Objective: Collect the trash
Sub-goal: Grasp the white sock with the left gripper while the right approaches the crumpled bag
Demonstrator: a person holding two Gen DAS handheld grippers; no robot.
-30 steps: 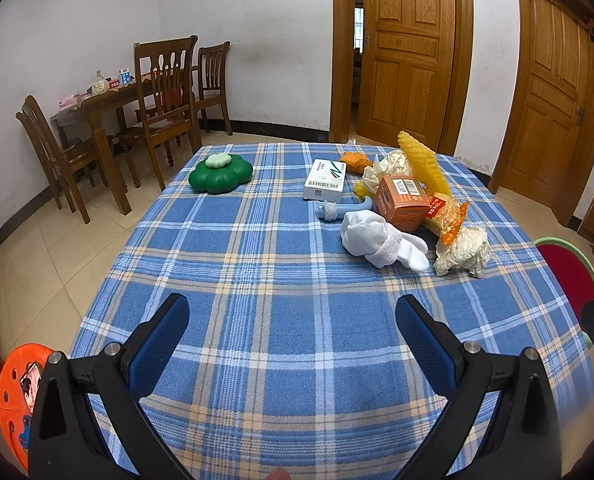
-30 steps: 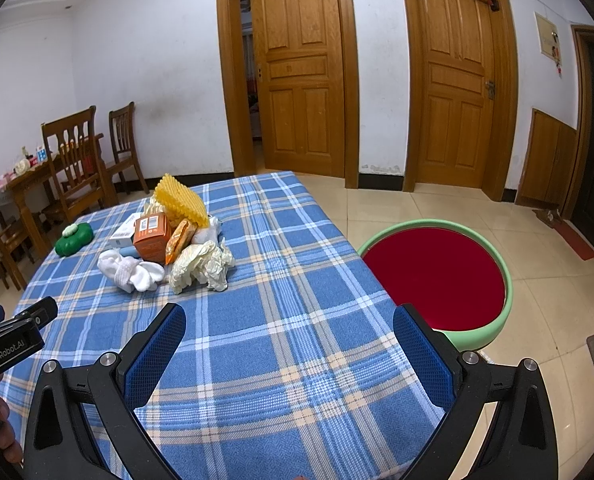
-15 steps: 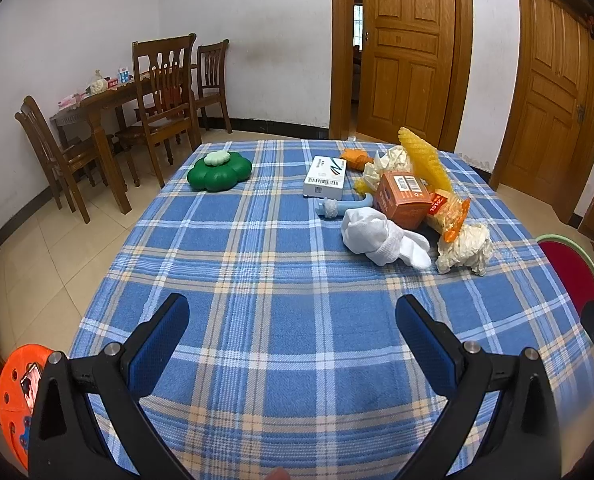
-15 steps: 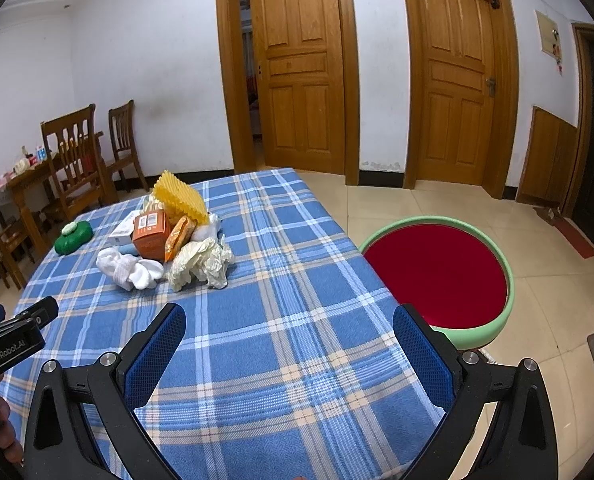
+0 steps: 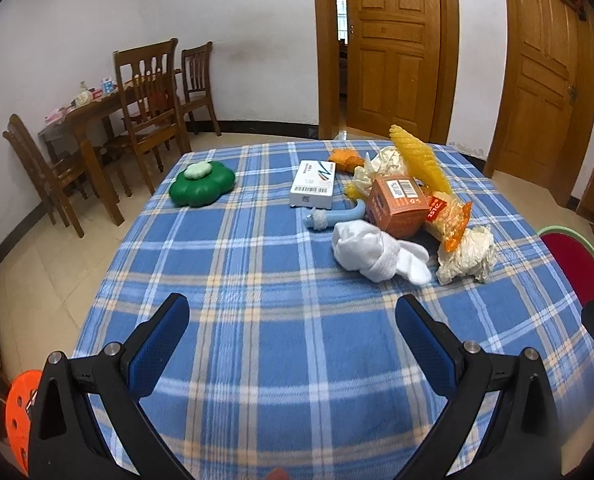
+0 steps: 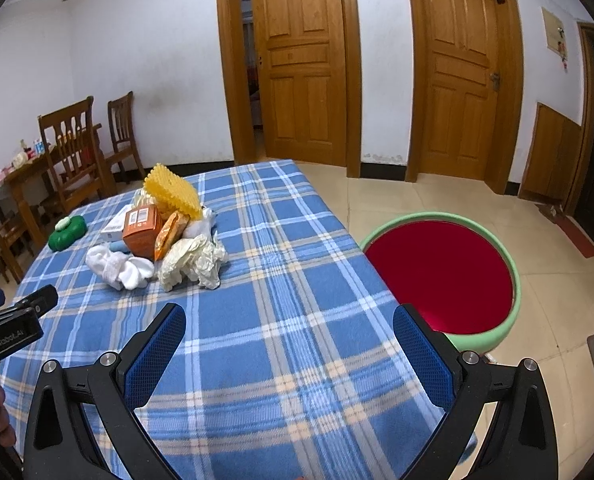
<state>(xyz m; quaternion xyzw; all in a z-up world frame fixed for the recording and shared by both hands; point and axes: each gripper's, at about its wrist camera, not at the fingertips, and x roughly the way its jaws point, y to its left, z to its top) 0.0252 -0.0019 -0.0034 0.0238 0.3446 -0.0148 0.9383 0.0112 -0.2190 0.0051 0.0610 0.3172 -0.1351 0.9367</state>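
Note:
A trash pile lies on the blue plaid table (image 5: 257, 280): white socks (image 5: 377, 254), an orange box (image 5: 397, 204), a crumpled cream wrapper (image 5: 465, 256), a yellow honeycomb sheet (image 5: 421, 160), an orange snack bag (image 5: 447, 216) and a white box (image 5: 313, 184). The pile also shows in the right wrist view, with the wrapper (image 6: 193, 262) nearest. A green-rimmed red bin (image 6: 441, 272) stands on the floor right of the table. My left gripper (image 5: 293, 344) is open and empty above the near table. My right gripper (image 6: 289, 348) is open and empty over the table's right edge.
A green flower-shaped object (image 5: 201, 184) sits at the table's far left. Wooden chairs (image 5: 149, 96) and a side table stand by the left wall. Two wooden doors (image 6: 461, 72) are behind. An orange stool (image 5: 19, 404) is on the floor at lower left.
Both grippers have drifted slightly toward the pile, which looks a little nearer. Both stay open and nothing on the table has moved.

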